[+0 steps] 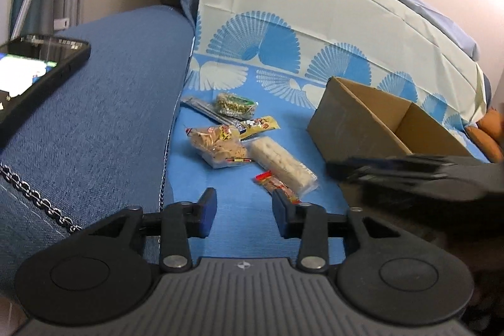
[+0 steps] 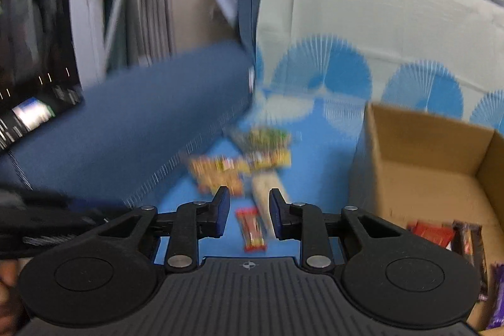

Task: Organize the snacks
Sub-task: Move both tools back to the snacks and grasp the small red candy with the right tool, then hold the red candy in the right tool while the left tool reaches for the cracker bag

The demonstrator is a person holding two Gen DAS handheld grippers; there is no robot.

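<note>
Left wrist view: the camera sits just behind the left gripper (image 1: 244, 211), looking forward and down along its two fingers at a blue patterned cloth (image 1: 239, 210) spread on a sofa, close above the seat. Ahead of the gripper lies a cluster of snack packets (image 1: 239, 134); ahead and to its right stands a cardboard box (image 1: 362, 122); to its left rises the blue sofa arm (image 1: 104, 103).

Right wrist view: mounted likewise behind the right gripper (image 2: 248, 210), facing the same way, blurred. Both views share the snack packets (image 2: 242, 166), the cardboard box (image 2: 419, 153), the cloth and the sofa arm (image 2: 151, 122).
</note>
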